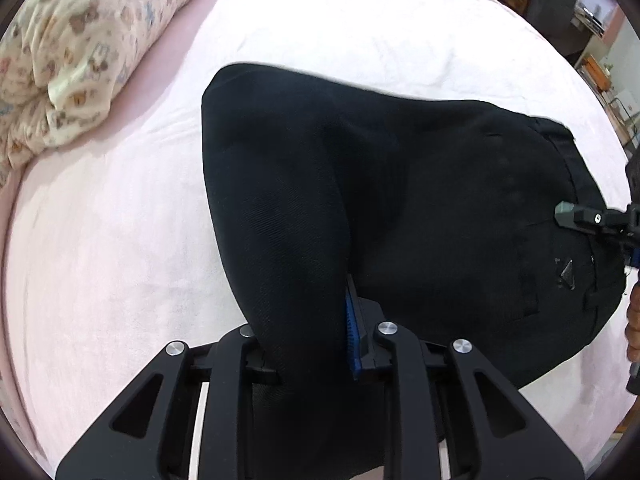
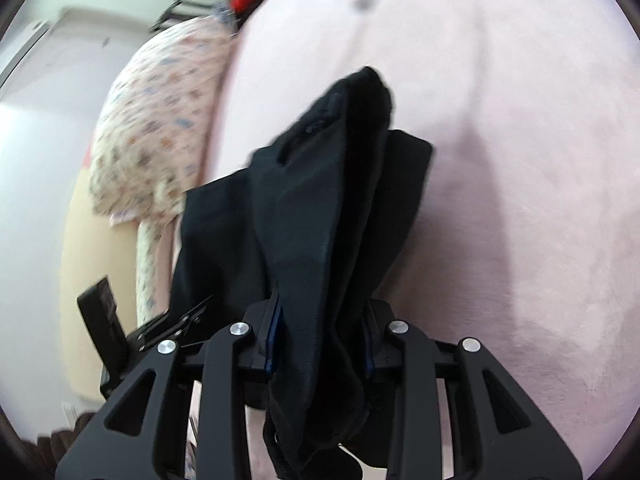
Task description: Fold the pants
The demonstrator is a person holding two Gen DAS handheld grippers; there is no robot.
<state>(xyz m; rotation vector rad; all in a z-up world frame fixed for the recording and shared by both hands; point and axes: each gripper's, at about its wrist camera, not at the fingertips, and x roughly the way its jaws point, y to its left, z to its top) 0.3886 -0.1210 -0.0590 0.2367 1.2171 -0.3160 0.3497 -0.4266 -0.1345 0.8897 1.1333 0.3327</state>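
Note:
The black pants [image 1: 420, 208] lie partly folded on the pink bed cover [image 1: 100, 240], with the waistband at the right. My left gripper [image 1: 316, 344] is shut on a fold of the pants cloth, which drapes between its fingers. My right gripper [image 2: 320, 340] is shut on a bunched part of the pants [image 2: 320, 208] and holds it above the bed; it also shows at the right edge of the left wrist view [image 1: 580, 218], by the waistband.
A rolled printed blanket [image 1: 76, 52] lies along the bed's far left; it also shows in the right wrist view [image 2: 160, 120]. Furniture and clutter [image 1: 592, 12] stand beyond the bed at the top right. The left gripper's body [image 2: 108, 320] shows at lower left.

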